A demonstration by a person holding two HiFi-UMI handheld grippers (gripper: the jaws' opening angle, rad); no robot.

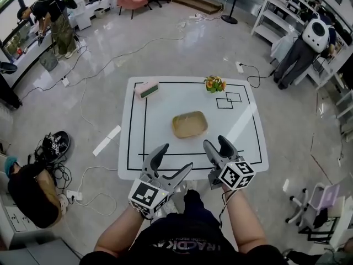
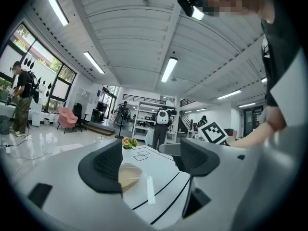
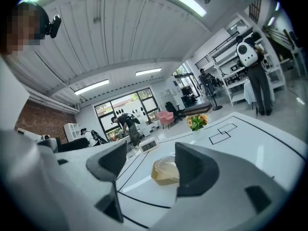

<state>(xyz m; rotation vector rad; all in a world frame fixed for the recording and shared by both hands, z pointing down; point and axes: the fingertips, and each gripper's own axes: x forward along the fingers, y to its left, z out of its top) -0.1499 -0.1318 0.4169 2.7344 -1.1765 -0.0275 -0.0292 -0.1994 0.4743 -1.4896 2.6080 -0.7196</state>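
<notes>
- Left gripper [image 1: 177, 157] – held low over the near edge of the white table [image 1: 138, 148]. Its own view shows the two dark jaws standing well apart, with only bare tabletop and black border lines between them; it has hold of nothing.
- Right gripper [image 1: 215, 142] – just beside the left one, also above the near edge and angled towards the table's middle. Its jaws are likewise spread wide, and it grips nothing.
- Shallow tan dish [image 1: 190, 124] – lies flat near the centre of the table, inside the black border and apart from both grippers. The right gripper is the nearer. In the left gripper view the dish [image 2: 130, 174] shows partly behind the left-hand jaw; in the right gripper view it [image 3: 165, 171] shows in the gap, against the right-hand jaw.
- Flower pot [image 1: 214, 84] – at the far edge, right of centre, with orange and yellow blooms.
- Two square outlines [image 1: 229, 100] – overlapping, drawn on the tabletop just in front of the flower pot.
- Pink box [image 1: 146, 89] – at the far left corner, with a green face, well apart from the dish.
</notes>
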